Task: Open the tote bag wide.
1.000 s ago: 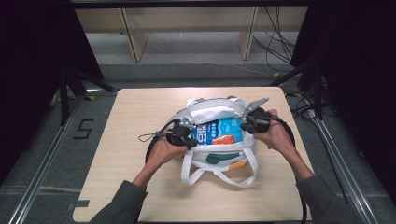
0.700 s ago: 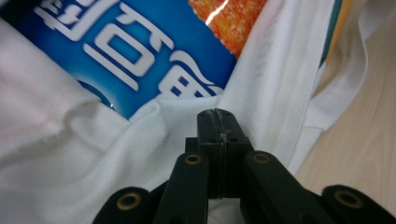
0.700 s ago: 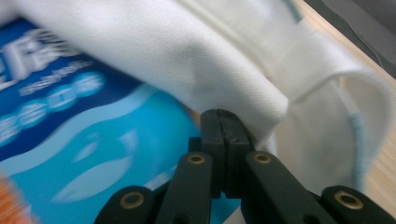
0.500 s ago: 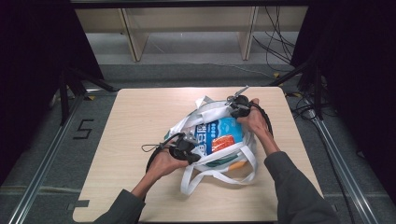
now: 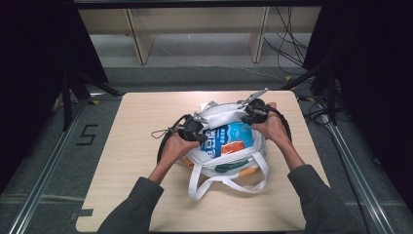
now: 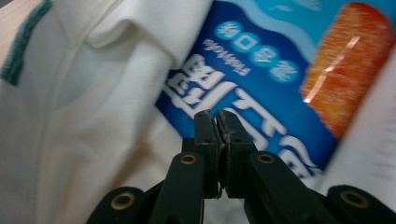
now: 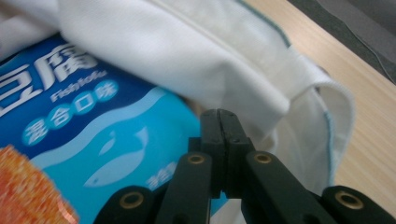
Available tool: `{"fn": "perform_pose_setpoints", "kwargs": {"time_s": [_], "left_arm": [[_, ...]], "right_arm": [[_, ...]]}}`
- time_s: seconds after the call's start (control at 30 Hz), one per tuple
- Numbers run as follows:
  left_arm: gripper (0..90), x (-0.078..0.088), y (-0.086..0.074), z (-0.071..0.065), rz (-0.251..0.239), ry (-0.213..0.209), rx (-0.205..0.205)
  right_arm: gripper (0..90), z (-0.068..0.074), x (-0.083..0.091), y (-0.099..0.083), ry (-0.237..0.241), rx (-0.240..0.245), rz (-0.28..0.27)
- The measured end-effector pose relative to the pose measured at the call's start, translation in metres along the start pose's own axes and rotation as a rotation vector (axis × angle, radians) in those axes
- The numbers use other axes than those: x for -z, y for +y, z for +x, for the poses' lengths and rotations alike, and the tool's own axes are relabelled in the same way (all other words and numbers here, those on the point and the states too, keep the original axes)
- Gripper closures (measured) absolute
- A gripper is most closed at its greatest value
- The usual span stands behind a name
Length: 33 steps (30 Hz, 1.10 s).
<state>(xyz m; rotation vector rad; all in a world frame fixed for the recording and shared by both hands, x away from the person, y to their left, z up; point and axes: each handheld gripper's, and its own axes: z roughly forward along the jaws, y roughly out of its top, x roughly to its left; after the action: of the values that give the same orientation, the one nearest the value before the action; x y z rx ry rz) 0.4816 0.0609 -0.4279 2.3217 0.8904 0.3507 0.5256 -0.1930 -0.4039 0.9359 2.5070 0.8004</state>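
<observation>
pale wood makes up the table (image 5: 131, 161), the largest thing in the high view, with dark floor around it. on its middle, slightly toward 3 o'clock, lies the white tote bag (image 5: 219, 113), mouth open and facing up, its two long white handles (image 5: 229, 181) looped out toward 6 o'clock. a thin teal trim runs along the bag's edge in the left gripper view (image 6: 21, 44) and along a seam in the right gripper view (image 7: 264, 18).

inside the open mouth sits a blue snack packet (image 5: 229, 139) with white lettering and an orange patch at its 5 o'clock corner; it rests against the bag's white lining on all sides.

the left gripper (image 5: 198, 127) is at the bag's 9 o'clock rim, held in the person's left hand (image 5: 174, 146). in its own view (image 6: 218, 116) the jaws are pressed together with nothing between them, the tips just over the packet's blue print.

the right gripper (image 5: 249, 109) is at the bag's 1 o'clock rim, in the right hand (image 5: 272, 127). its jaws (image 7: 220, 114) are likewise closed on nothing, the tips over the packet's light blue area just beside a fold of white cloth.
</observation>
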Motion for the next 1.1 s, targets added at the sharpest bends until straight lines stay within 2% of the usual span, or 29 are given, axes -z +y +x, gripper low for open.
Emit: {"fn": "perform_pose_setpoints", "kwargs": {"time_s": [0.03,0.07,0.1,0.17,0.2,0.23,0.27,0.3,0.33,0.4,0.43,0.53,0.57,0.6,0.67,0.7,0.73,0.77,0.8,0.87,0.9,0.93,1.1], "left_arm": [[87.6,-0.002,0.000,0.003,0.019,0.012,0.006],[88.1,-0.005,-0.002,0.006,0.030,0.024,0.010],[88.9,-0.006,-0.004,0.008,0.055,0.055,0.007],[89.0,-0.005,-0.005,0.010,0.064,0.070,-0.001],[89.1,-0.001,-0.007,0.015,0.105,0.118,-0.030],[89.2,-0.001,-0.007,0.015,0.105,0.118,-0.030],[89.3,0.004,-0.012,0.025,0.149,0.164,-0.045],[89.3,0.004,-0.012,0.025,0.149,0.164,-0.045],[89.3,0.005,-0.014,0.028,0.107,0.160,-0.017],[89.3,0.008,-0.016,0.030,0.103,0.162,-0.015],[89.3,0.008,-0.014,0.028,0.114,0.179,-0.040],[89.1,0.008,-0.013,0.024,0.110,0.170,-0.047],[87.8,0.009,-0.014,0.021,0.073,0.143,-0.016],[87.5,0.012,-0.014,0.021,0.055,0.127,-0.010],[87.3,0.014,-0.014,0.021,0.043,0.110,0.003],[86.7,0.018,-0.014,0.022,0.005,0.092,0.031],[86.3,0.018,-0.014,0.022,0.005,0.092,0.031],[86.1,0.024,-0.015,0.024,-0.026,0.078,0.040],[85.6,0.024,-0.015,0.024,-0.026,0.078,0.040],[85.2,0.029,-0.016,0.023,-0.059,0.063,0.067],[84.8,0.031,-0.016,0.023,-0.062,0.061,0.059],[83.8,0.033,-0.017,0.023,-0.074,0.055,0.069],[79.5,0.047,-0.025,0.024,-0.112,0.041,0.079]], "right_arm": [[90.0,0.002,0.000,-0.003,0.001,-0.005,-0.008],[90.0,0.002,0.001,-0.005,0.001,0.002,0.016],[90.0,0.003,0.002,-0.011,-0.002,-0.016,0.034],[90.0,0.002,0.002,-0.013,0.003,-0.010,0.035],[90.0,0.000,0.002,-0.017,0.003,-0.017,0.038],[90.0,0.000,0.002,-0.017,0.003,-0.017,0.038],[90.0,-0.001,0.004,-0.019,-0.009,-0.015,0.041],[90.0,-0.001,0.006,-0.019,-0.007,-0.021,0.045],[90.0,-0.001,0.006,-0.019,-0.007,-0.021,0.045],[90.0,-0.002,0.008,-0.020,-0.011,-0.020,0.044],[90.0,-0.001,0.010,-0.020,-0.016,-0.019,0.035],[90.0,0.000,0.014,-0.019,-0.010,-0.010,0.024],[90.0,0.004,0.018,-0.018,-0.009,0.000,0.009],[90.0,0.006,0.018,-0.018,-0.003,-0.011,-0.012],[90.0,0.006,0.022,-0.017,-0.001,0.003,-0.003],[90.0,0.008,0.024,-0.016,0.008,0.005,-0.011],[90.0,0.009,0.026,-0.016,0.007,0.002,-0.014],[90.0,0.010,0.027,-0.016,0.011,-0.004,-0.021],[90.0,0.010,0.027,-0.016,0.011,-0.004,-0.021],[90.0,0.011,0.030,-0.016,0.017,0.004,-0.021],[90.0,0.012,0.028,-0.017,0.005,0.001,-0.051],[90.0,0.012,0.034,-0.016,0.015,0.007,-0.029],[89.5,0.015,0.041,-0.017,0.015,0.014,-0.064]]}}
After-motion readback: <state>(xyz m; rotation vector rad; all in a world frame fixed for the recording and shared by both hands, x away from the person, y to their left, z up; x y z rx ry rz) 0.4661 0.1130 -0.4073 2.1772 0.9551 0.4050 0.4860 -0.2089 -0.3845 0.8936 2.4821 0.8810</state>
